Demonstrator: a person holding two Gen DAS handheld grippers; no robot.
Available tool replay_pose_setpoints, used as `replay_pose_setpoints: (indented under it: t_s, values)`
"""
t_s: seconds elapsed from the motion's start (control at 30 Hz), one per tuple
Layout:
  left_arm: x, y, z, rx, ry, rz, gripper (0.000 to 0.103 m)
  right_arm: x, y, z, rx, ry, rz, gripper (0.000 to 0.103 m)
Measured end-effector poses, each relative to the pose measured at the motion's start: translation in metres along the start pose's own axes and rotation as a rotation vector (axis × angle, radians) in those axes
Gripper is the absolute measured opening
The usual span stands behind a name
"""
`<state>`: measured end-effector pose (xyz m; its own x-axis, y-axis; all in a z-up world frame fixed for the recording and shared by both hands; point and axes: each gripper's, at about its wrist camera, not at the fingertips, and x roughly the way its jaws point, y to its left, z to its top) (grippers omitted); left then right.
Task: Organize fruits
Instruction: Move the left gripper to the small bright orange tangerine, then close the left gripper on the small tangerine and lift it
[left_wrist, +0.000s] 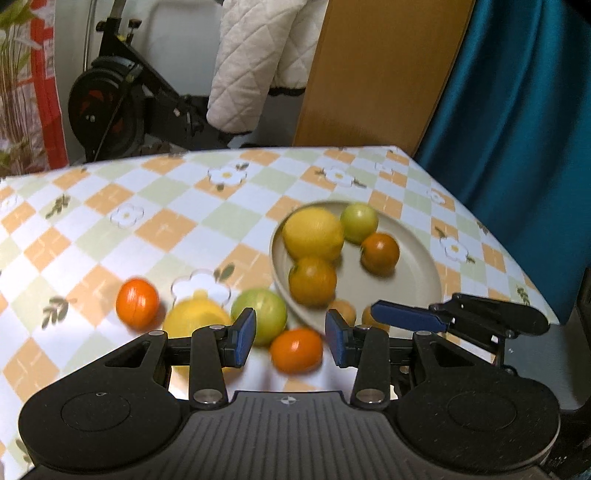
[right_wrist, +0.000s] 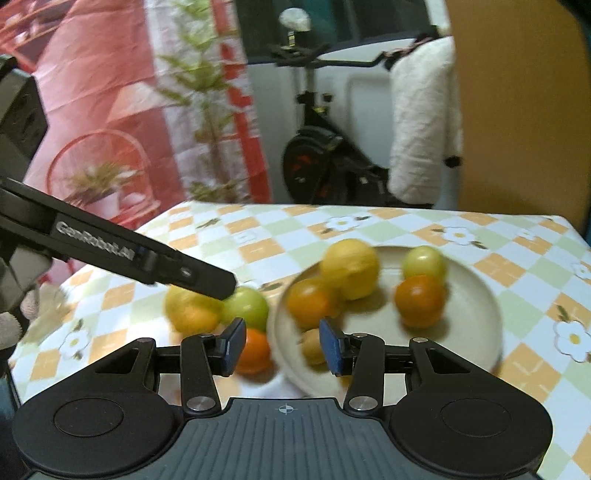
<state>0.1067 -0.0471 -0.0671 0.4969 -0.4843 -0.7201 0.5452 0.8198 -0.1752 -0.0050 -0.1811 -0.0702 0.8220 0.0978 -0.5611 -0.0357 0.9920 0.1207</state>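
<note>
Left wrist view showed both grippers' fingers empty and parted (between picks, probably); next, the loose orange (left_wrist: 296, 350) wanted grasping for the plate (left_wrist: 413, 280).

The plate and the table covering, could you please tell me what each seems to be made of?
Plate: probably glazed ceramic or melamine; smooth beige surface with a soft sheen and a raised rim, though blur leaves it open.
Table covering: likely wipeable vinyl or oilcloth; printed checks and flowers, lying flat, with a faint gloss.
</note>
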Motion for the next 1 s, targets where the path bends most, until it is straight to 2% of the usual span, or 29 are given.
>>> replay_pose_setpoints:
  t_s: [0.3, 0.87, 1.0]
  values:
    - [0.015, 0.011, -0.015, -0.043, 0.031, -0.042, 0.044, 0.006, 0.014, -0.006, -0.008, 0.062, 0.031, 0.032]
    - [0.04, 0.012, -0.016, -0.089, 0.047, -0.057, 0.044, 0.02, 0.013, -0.018, 0.016, 0.122, 0.037, 0.031]
    - [0.045, 0.012, -0.018, -0.082, 0.074, -0.076, 0.043, 0.022, 0.012, -0.02, 0.024, 0.13, 0.037, 0.031]
